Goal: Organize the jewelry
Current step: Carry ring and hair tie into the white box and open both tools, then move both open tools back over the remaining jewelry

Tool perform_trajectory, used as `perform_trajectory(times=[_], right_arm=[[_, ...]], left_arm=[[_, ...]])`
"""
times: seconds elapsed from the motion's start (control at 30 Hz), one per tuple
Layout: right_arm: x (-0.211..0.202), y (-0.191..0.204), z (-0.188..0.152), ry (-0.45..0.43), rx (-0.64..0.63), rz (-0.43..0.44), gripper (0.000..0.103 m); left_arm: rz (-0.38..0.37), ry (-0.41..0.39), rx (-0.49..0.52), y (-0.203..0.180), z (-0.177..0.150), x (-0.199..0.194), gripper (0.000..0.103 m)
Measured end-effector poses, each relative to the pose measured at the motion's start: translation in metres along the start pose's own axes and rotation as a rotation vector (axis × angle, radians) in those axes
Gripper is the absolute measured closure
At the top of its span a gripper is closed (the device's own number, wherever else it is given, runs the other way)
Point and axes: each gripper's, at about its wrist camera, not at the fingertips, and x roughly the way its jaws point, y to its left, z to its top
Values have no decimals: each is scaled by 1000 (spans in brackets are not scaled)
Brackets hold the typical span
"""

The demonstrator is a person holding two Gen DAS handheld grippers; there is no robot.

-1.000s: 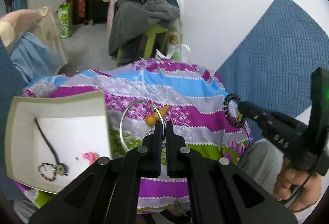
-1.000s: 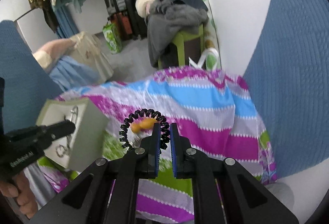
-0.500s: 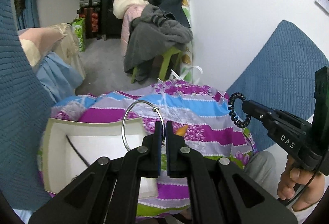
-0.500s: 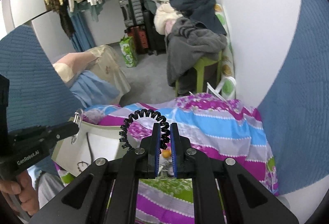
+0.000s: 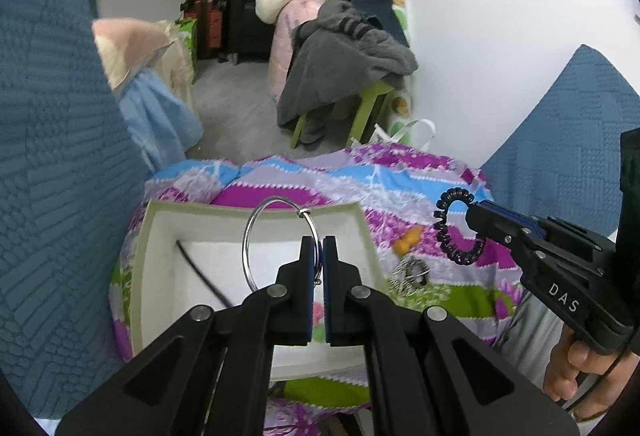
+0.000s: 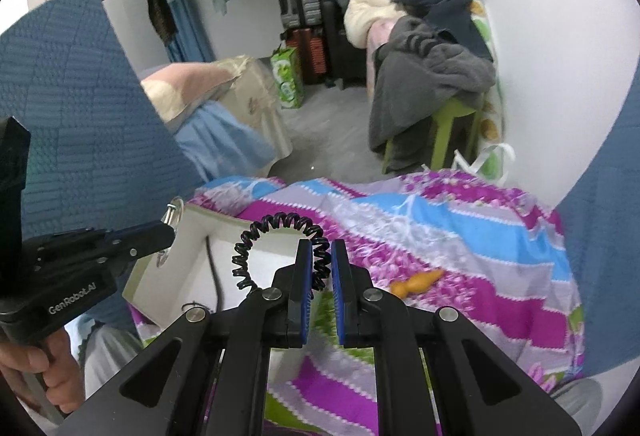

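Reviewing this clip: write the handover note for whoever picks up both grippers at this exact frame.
Left gripper: shut on the silver ring, held over the white box.
Right gripper: shut on the black coil bracelet, held above the box's right side, near its rim.
Inside the box: a black cord lies on the floor; anything else in there is hidden by the grippers.
On the floral bedspread, right of the box: an orange piece and a small silver piece, both loose.
Done: ring and bracelet picked up.
Left: release both into the box, then likely collect the two loose pieces.
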Motion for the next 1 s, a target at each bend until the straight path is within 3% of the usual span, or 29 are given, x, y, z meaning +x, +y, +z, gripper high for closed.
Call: perform_trajectory(times=[0.37, 0.73, 0.77, 0.8, 0.83, 0.97, 1.0], right_arm=[[52, 41, -35, 116, -55, 26, 95], [72, 44, -50, 171, -63, 37, 94], [70, 43, -49, 172, -58, 41, 89], [69, 43, -48, 171, -54, 46, 77], [66, 42, -46, 161, -50, 62, 74], [53, 43, -39, 132, -59, 79, 73], [49, 42, -37, 124, -60, 85, 73]], left_arm=[[19, 79, -43, 36, -38, 30, 100], [22, 109, -75, 51, -56, 38, 99], [26, 106, -71, 51, -55, 37, 99], [29, 98, -69, 50, -55, 34, 99], [26, 97, -69, 50, -54, 32, 99], [10, 79, -85, 48, -46, 22, 93], [18, 68, -83, 46, -44, 18, 84]])
